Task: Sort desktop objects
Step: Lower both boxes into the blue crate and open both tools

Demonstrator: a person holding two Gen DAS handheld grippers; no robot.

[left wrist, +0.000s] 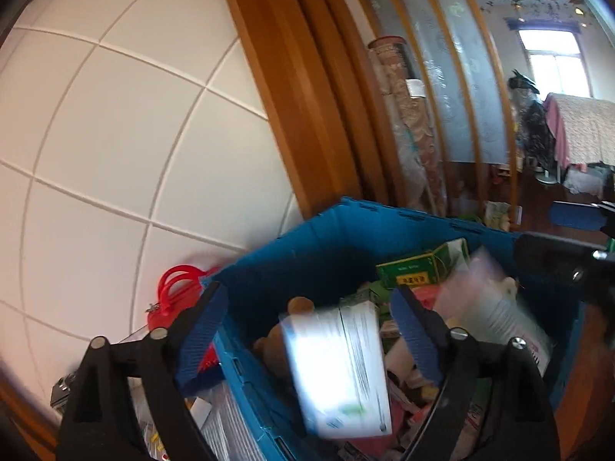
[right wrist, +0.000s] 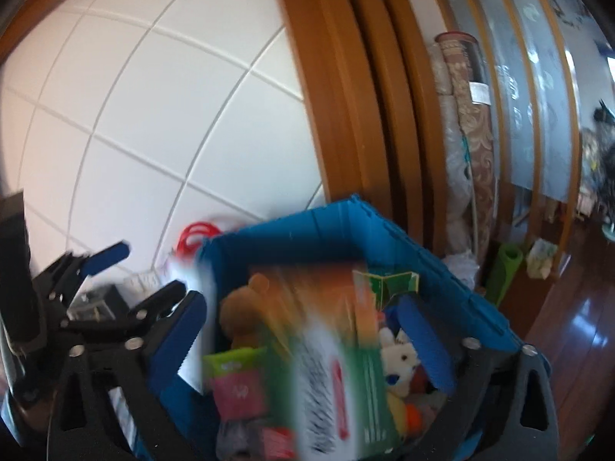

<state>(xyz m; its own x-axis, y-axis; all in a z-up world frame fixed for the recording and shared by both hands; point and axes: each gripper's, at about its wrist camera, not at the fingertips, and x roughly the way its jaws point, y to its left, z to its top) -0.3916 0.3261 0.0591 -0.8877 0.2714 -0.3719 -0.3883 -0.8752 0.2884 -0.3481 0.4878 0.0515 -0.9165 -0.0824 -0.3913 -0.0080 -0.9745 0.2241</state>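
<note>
Between the spread blue-padded jaws of the left gripper [left wrist: 307, 330] a blurred white cardboard box [left wrist: 338, 368] hangs loose, touching neither pad, above the open blue plastic crate [left wrist: 292, 253]. Likewise the right gripper [right wrist: 303, 334] has its jaws wide apart, with a blurred green and orange carton [right wrist: 338, 357] free between them over the same crate, which already holds a brown plush bear [right wrist: 242, 307], a white plush toy [right wrist: 399, 361] and a green packet [left wrist: 415, 269]. Behind the crate lie red plastic handles [left wrist: 177, 288], then a white tiled wall [left wrist: 115, 115] and a brown wooden door frame [left wrist: 292, 88].

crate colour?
Blue crate, solid plastic walls; clearest in the left wrist view.
</note>
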